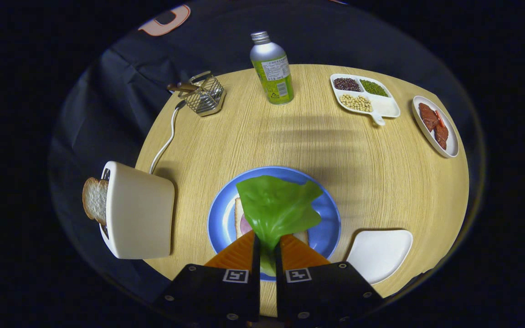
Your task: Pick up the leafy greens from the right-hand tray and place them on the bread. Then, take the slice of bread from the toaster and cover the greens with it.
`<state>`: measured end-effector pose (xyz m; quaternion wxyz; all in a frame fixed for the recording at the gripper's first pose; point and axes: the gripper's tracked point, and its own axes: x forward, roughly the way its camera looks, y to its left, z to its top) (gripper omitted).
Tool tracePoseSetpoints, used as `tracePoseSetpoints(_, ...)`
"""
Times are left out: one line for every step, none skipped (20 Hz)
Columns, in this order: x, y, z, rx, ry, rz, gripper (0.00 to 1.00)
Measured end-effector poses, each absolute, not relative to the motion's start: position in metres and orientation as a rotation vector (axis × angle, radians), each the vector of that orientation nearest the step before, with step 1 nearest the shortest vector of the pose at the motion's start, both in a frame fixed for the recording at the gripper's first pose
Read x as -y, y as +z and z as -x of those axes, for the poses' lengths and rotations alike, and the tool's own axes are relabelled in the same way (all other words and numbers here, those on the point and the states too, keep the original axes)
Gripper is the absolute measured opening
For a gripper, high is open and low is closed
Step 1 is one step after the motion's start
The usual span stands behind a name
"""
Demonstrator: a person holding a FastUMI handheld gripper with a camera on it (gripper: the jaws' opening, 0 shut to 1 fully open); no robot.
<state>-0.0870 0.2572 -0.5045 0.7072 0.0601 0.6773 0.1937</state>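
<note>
Greens [276, 207] are being pinched by gripper [267, 248] at lower centre, over bread [239, 216]; sliding off-centre onto plate [326, 228] is being risked w/ early release.

The gripper [267, 248] is pinching the greens [277, 206] between both fingers, holding them over the bread [239, 217] lying on the plate [326, 228]. The toaster [138, 212] is standing left of the plate, a slice [94, 198] sticking out of it. A tray [381, 253] is lying right of the plate. Beyond are sitting a wire basket [202, 94], a bottle [272, 70], a divided dish [386, 105] and, rightmost, a meat dish [448, 136].
</note>
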Motion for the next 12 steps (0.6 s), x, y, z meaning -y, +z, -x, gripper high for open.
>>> tracePoseSetpoints(-0.259, -0.507, 0.087, -1.509, 0.428, -0.123, 0.17)
tracePoseSetpoints(-0.258, -0.510, 0.089, -1.514, 0.421, -0.104, 0.19)
tracePoseSetpoints(-0.257, -0.512, 0.089, -1.513, 0.416, -0.088, 0.26)
tracePoseSetpoints(-0.257, -0.512, 0.089, -1.508, 0.417, -0.073, 0.33)
tracePoseSetpoints(-0.258, -0.513, 0.088, -1.506, 0.416, -0.062, 0.45)
tracePoseSetpoints(-0.260, -0.512, 0.088, -1.503, 0.413, -0.058, 0.50)
tracePoseSetpoints(-0.262, -0.511, 0.086, -1.500, 0.412, -0.060, 0.57)
tracePoseSetpoints(-0.261, -0.509, 0.086, -1.498, 0.407, -0.058, 0.59)
tracePoseSetpoints(-0.260, -0.506, 0.084, -1.498, 0.401, -0.054, 0.64)
tracePoseSetpoints(-0.260, -0.502, 0.083, -1.495, 0.398, -0.052, 0.65)
tracePoseSetpoints(-0.263, -0.495, 0.082, -1.490, 0.400, -0.057, 0.69)
tracePoseSetpoints(-0.269, -0.485, 0.080, -1.473, 0.416, -0.068, 0.73)
